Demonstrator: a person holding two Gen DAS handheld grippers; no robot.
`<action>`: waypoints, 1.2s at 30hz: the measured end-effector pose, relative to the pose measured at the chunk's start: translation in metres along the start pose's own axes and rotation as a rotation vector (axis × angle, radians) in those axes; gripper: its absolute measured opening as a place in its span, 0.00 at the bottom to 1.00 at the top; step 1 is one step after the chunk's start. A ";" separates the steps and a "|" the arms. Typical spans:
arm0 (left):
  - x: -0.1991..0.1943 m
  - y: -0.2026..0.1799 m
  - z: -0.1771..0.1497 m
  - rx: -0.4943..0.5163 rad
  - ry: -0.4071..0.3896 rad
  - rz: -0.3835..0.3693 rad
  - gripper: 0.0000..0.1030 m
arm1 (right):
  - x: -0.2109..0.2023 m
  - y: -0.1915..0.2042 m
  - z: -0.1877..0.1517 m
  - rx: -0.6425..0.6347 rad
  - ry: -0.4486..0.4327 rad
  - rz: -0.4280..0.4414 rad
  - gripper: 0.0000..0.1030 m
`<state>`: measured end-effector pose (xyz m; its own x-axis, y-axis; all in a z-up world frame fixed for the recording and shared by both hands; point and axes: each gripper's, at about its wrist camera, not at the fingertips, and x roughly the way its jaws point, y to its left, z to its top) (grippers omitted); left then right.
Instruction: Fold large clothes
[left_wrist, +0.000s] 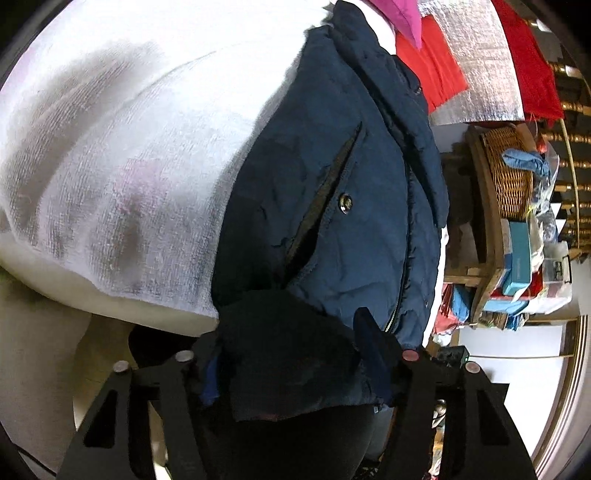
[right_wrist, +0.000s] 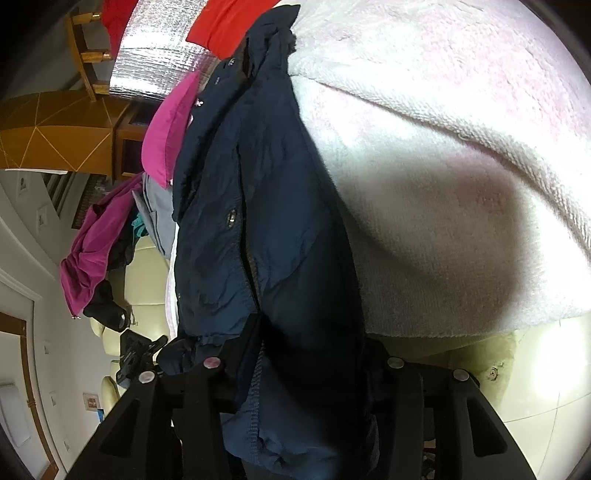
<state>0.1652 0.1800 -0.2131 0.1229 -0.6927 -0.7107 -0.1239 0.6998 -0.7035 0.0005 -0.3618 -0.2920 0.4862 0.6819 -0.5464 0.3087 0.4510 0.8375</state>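
A: Two grippers, one navy jacket (left_wrist: 332, 177) between them. Where does it sit against the left gripper (left_wrist: 295, 354)?

B: A bunched fold of its dark fabric fills the gap between the left fingers; the jaws are closed onto it. From there the jacket stretches away across a white towel (left_wrist: 122, 155), with the slanted pocket slit and its snap button (left_wrist: 345, 202) facing the camera.

A: And the right gripper (right_wrist: 303, 369)?

B: Same story. The jacket's hem runs straight down between its fingers, clamped, with the zipper edge and a row of snaps (right_wrist: 232, 218) climbing away from it.

A: Edges?

B: In the left view the towel's hem ends just left of the gripper, over a pale cushion. In the right view the towel's thick folded rim (right_wrist: 517, 155) curves off to the right of the jacket.

A: Room to move?

B: The towel lies bare on the far side of the jacket in both views. The other side is crowded: a magenta garment (right_wrist: 166, 136), red cloth (left_wrist: 439, 70), a silver foil sheet (left_wrist: 484, 74), and a wicker basket (left_wrist: 509, 173) on a cluttered wooden shelf.
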 end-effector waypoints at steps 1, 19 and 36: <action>0.000 0.000 0.001 -0.003 -0.001 -0.005 0.57 | 0.000 0.001 0.000 -0.002 0.000 0.003 0.48; -0.034 -0.055 0.007 0.083 -0.108 -0.015 0.19 | -0.052 0.086 0.011 -0.223 -0.174 0.050 0.13; -0.081 -0.133 0.097 0.138 -0.264 -0.099 0.17 | -0.072 0.152 0.121 -0.218 -0.391 0.122 0.12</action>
<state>0.2669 0.1599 -0.0613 0.3811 -0.7019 -0.6017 0.0343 0.6612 -0.7495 0.1111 -0.4117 -0.1249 0.7930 0.4881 -0.3646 0.0716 0.5197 0.8514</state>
